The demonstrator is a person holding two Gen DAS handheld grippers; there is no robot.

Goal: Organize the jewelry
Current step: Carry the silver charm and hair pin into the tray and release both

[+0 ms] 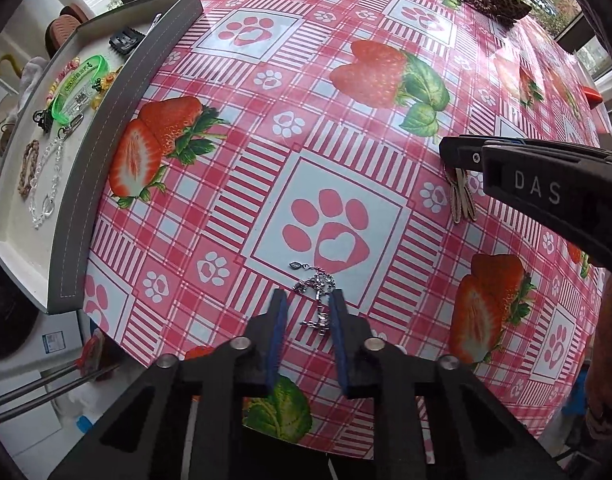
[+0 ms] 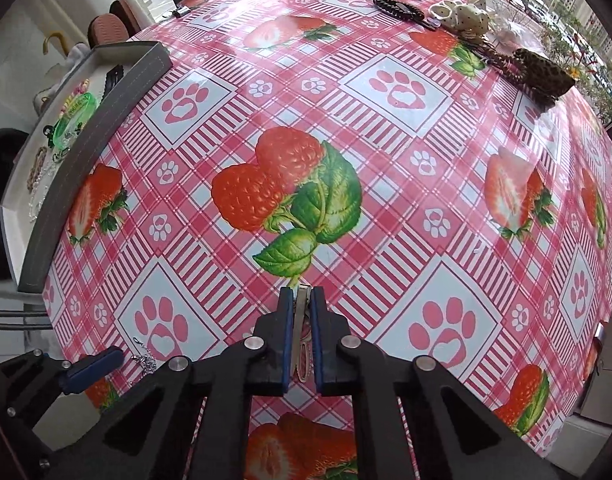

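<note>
Near the front edge of the worktop (image 1: pixel 385 128), the left gripper (image 1: pixel 309 312) sits with jaws spread apart around a small silver charm chain (image 1: pixel 315 296) that lies bunched on the strawberry-print cloth; the blue pads flank it without pinching, probably lined up for a pickup. Right gripper (image 2: pixel 302 308) has its jaws clenched on a thin hair clip (image 2: pixel 300 320), held lengthwise between the pads, likely so it can be carried over to the grey tray (image 1: pixel 118 92) at the worktop's left edge. Tray already holds sorted pieces: green bracelet (image 1: pixel 80 88), clear chain (image 1: pixel 50 176), braided band (image 1: pixel 28 168), black claw clip (image 1: pixel 124 40), so the job looks partly done. Left wrist view shows the tray contents plainly and the clip hanging below the right gripper's tips; right wrist view shows the grip itself, only a slice of the tray, and the unsorted pile at the far right corner more clearly: leopard-print hair piece (image 2: pixel 543 74), black bead bracelet (image 2: pixel 397 9), polka-dot bow (image 2: pixel 467 16). Chain appears in the right view only as a small glint beside the left gripper's blue pad.
</note>
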